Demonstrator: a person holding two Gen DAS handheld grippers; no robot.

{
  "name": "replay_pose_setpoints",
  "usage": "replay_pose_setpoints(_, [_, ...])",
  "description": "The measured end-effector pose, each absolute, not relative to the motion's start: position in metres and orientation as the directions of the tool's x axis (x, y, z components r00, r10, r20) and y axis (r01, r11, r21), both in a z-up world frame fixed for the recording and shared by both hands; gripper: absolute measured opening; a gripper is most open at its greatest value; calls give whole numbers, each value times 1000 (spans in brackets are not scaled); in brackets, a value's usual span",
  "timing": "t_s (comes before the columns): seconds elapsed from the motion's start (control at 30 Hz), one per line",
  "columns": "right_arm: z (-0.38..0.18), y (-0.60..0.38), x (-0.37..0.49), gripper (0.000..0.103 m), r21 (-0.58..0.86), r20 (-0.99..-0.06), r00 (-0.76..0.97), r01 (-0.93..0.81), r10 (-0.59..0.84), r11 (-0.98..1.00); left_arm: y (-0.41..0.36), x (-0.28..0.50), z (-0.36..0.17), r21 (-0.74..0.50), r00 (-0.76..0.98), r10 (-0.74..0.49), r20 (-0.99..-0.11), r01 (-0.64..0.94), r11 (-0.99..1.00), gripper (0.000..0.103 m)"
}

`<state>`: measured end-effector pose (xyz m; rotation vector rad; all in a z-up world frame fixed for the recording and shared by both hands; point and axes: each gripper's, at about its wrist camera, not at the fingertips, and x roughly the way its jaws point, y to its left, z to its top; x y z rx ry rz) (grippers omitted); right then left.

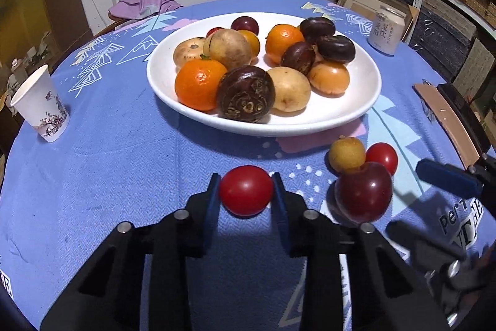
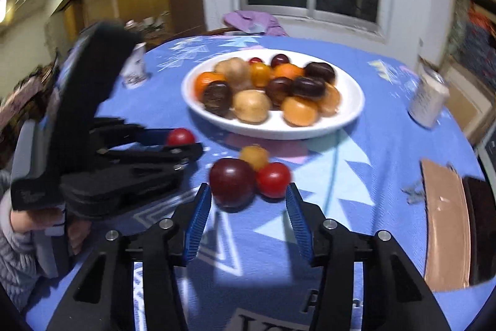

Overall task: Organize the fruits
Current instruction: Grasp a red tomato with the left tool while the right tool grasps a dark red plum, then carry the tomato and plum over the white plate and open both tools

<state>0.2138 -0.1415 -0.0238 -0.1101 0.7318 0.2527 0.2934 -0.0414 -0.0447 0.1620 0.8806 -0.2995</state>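
The left gripper [image 1: 246,191] has its blue-padded fingers [image 1: 214,194] pinching a small round red tomato [image 1: 245,190], held just above the blue patterned tablecloth [image 1: 124,160], near the front edge of the white oval ceramic plate [image 1: 356,110]. That plate sits at the table's centre and carries a heap of orange mandarins, tan-skinned and dark brown fruits. To the right of the held tomato, on the cloth, three loose fruits lie touching: a dark red plum [image 2: 232,180], a second small red tomato [image 2: 273,179] and a small yellow-brown round fruit [image 2: 254,156] behind them. The right gripper [image 2: 248,200] has its fingers spread wide, one on either side of the plum and tomato, gripping neither. A white floral paper cup [image 1: 42,104] stands far left; a pale drink can [image 1: 387,33] stands far right.
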Motion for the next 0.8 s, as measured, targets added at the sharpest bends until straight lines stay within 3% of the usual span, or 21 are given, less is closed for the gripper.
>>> replay_pose_setpoints(0.27, [-26,-131,226,39,10,-685,693,-299,225,954,-42,294,-44,7,596,-198,-778,324,946,32])
replay_pose_setpoints(0.67, [-26,-133,238,35,59,-692,680,-282,243,958,-38,298,-43,-58,587,-261,-766,341,938,31])
replay_pose_setpoints(0.8, [-25,-141,234,35,75,-687,684,-269,245,960,-38,288,-34,-26,633,-254,-731,346,938,30])
